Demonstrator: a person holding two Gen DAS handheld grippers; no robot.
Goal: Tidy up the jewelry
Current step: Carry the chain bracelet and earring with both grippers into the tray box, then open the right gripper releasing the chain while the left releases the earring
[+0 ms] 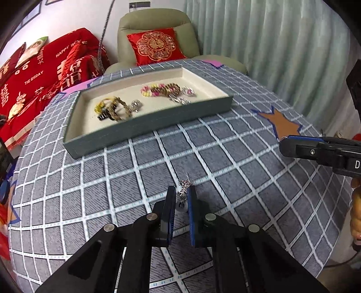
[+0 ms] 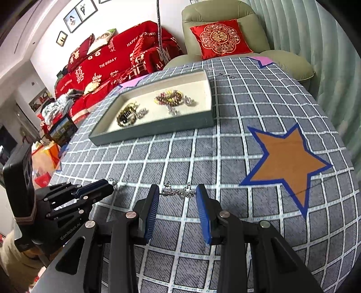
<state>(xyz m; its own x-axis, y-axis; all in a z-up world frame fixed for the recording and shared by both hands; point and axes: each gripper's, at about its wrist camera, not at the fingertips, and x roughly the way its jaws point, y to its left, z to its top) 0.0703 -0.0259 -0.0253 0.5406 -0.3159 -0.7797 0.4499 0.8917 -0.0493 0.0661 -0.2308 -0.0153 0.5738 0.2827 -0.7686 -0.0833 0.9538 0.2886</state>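
The left claw (image 1: 182, 197) is pinched shut on one end of a thin silver chain (image 2: 178, 192) lying on the grey checked desk (image 2: 203, 157). The right claw (image 2: 177, 198) stands apart, straddling the chain's middle without pressing it. Further off, the grey cream-lined tray (image 2: 155, 128) already holds beaded bracelets (image 2: 168, 98); this chain seems the last left.

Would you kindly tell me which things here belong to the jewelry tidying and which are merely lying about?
Belongs to the job:
silver chain
jewelry tray
beaded bracelets
left gripper, shut on the chain
right gripper

Just lying about:
orange star
pink star
red cushion
armchair
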